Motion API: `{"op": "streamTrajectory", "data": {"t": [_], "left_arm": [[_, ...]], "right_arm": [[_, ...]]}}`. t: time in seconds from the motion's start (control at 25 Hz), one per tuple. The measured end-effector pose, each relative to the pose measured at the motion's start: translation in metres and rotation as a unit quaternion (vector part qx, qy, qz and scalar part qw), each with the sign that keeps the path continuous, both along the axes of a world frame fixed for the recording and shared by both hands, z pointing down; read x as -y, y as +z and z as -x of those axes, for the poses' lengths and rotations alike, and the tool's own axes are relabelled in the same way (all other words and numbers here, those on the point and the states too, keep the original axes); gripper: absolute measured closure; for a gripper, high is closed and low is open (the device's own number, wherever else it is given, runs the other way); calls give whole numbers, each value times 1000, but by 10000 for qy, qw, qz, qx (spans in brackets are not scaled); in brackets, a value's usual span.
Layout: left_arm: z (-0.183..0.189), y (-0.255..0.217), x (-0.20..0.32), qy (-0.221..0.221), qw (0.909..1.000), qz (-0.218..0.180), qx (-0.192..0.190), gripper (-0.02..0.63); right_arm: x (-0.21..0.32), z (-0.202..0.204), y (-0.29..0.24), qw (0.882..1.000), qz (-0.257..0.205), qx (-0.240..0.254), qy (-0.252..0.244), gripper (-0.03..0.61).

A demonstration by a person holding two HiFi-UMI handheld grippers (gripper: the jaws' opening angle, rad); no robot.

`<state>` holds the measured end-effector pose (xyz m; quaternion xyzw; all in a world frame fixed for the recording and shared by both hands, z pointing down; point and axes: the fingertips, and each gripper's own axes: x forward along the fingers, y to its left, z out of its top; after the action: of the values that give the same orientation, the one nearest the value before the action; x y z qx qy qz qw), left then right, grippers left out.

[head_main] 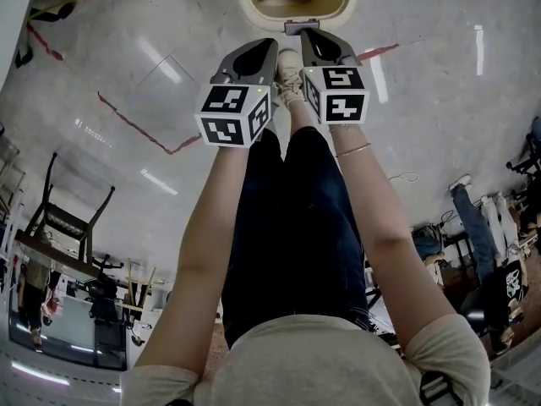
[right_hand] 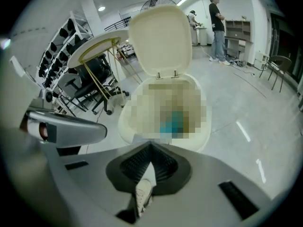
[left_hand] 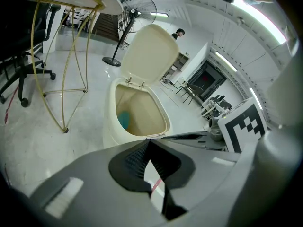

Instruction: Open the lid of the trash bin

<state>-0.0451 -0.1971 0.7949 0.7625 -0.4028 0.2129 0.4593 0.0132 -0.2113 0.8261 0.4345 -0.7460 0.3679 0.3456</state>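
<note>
The cream trash bin (head_main: 243, 7) stands open on the floor ahead of me, with rubbish inside. Its lid (left_hand: 151, 56) stands upright on the rear hinges, and it also fills the top of the right gripper view, lid (right_hand: 161, 37). A person's shoe (head_main: 287, 70) rests at the bin's pedal (head_main: 300, 27). My left gripper (head_main: 267, 46) and right gripper (head_main: 308, 34) hang side by side just short of the bin's front rim. Both are shut, tips meeting, with nothing between them. Neither touches the bin.
A gold wire-legged table (left_hand: 66, 56) and a black office chair (left_hand: 23, 65) stand left of the bin. A floor fan (left_hand: 128, 22) is behind it. Red tape lines (head_main: 139, 125) cross the floor. People (right_hand: 218, 27) stand far back.
</note>
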Motion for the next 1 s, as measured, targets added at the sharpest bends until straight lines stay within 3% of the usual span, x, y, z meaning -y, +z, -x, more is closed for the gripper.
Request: {"op": "streamTrajectory", "data": {"t": [0.28, 0.76, 1.0], "left_arm": [[1, -7, 3, 33, 10000, 5, 84, 606], [0, -67, 20, -55, 9998, -188, -76, 604], [-1, -112, 25, 29, 9993, -374, -96, 606]], "right_arm": [[6, -2, -6, 9998, 140, 102, 36, 571], [22, -20, -81, 9982, -508, 100, 309, 571], [20, -18, -133, 9972, -726, 139, 117, 571]]}}
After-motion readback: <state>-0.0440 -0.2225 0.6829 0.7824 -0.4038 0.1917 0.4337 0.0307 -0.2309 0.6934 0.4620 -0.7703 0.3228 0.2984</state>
